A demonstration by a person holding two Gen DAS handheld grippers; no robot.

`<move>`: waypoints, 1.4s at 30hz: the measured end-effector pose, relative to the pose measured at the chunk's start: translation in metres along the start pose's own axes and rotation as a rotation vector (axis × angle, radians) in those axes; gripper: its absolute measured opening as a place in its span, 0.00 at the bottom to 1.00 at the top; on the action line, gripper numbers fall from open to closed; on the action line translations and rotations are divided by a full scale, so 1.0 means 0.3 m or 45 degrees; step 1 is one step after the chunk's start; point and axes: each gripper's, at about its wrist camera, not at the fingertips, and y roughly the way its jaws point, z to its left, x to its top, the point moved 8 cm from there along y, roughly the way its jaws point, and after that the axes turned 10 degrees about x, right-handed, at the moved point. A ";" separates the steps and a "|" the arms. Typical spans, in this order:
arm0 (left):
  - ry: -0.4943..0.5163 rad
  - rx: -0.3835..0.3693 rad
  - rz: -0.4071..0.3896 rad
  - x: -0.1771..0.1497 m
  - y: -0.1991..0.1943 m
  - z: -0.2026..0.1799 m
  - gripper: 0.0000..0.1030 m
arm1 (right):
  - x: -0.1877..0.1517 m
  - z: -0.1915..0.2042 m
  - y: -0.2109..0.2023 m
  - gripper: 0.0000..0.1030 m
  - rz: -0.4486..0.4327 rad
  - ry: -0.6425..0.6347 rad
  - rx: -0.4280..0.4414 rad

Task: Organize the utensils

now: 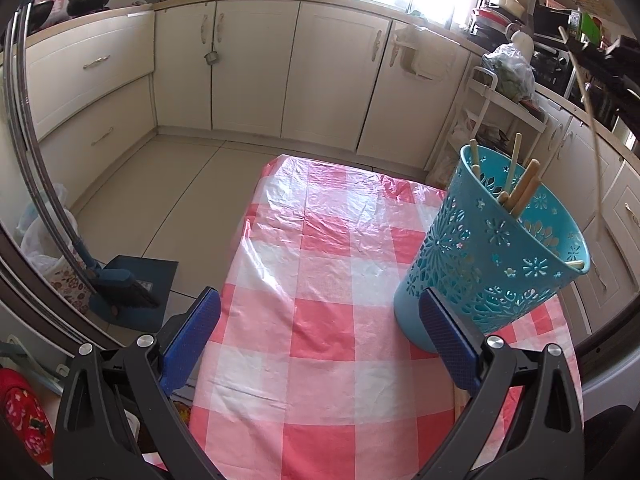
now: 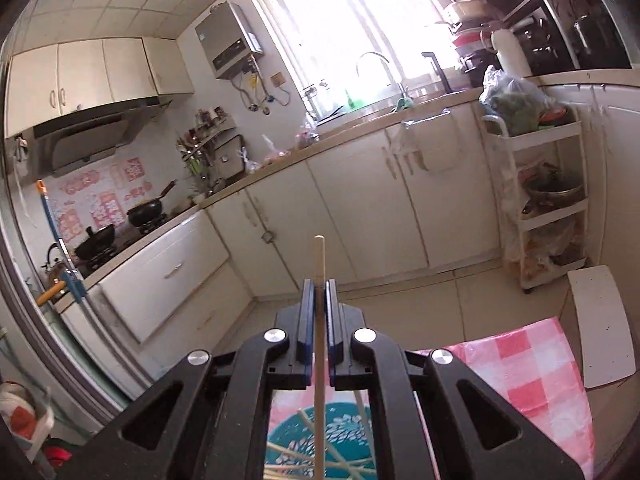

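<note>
A teal perforated utensil basket [image 1: 496, 256] stands on the right side of the red-and-white checked table [image 1: 320, 280] and holds several wooden utensils [image 1: 520, 196]. My left gripper [image 1: 320, 340] is open and empty, low over the table, its right finger beside the basket's base. My right gripper [image 2: 319, 308] is shut on a thin wooden chopstick [image 2: 319, 260], held upright above the basket [image 2: 340, 432], whose rim shows below it. The chopstick [image 1: 588, 120] and the right gripper [image 1: 600, 52] also show at the upper right in the left wrist view.
Cream kitchen cabinets [image 1: 256, 68] run behind the table. A white shelf cart [image 2: 536, 200] stands at the right. A broom and dustpan [image 1: 128, 292] lie on the floor to the left. A white stool [image 2: 600, 320] stands beside the table.
</note>
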 end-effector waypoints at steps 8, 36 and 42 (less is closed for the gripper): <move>-0.028 -0.011 -0.009 0.024 0.004 0.011 0.93 | -0.190 -0.085 0.060 0.06 0.006 -0.108 -0.228; -0.049 0.007 -0.022 0.011 -0.039 0.071 0.93 | -0.874 -0.180 -0.350 0.45 0.560 -0.054 -0.379; -0.034 0.036 -0.017 -0.002 -0.041 0.096 0.93 | -0.944 -0.138 -0.341 0.45 0.612 -0.089 -0.340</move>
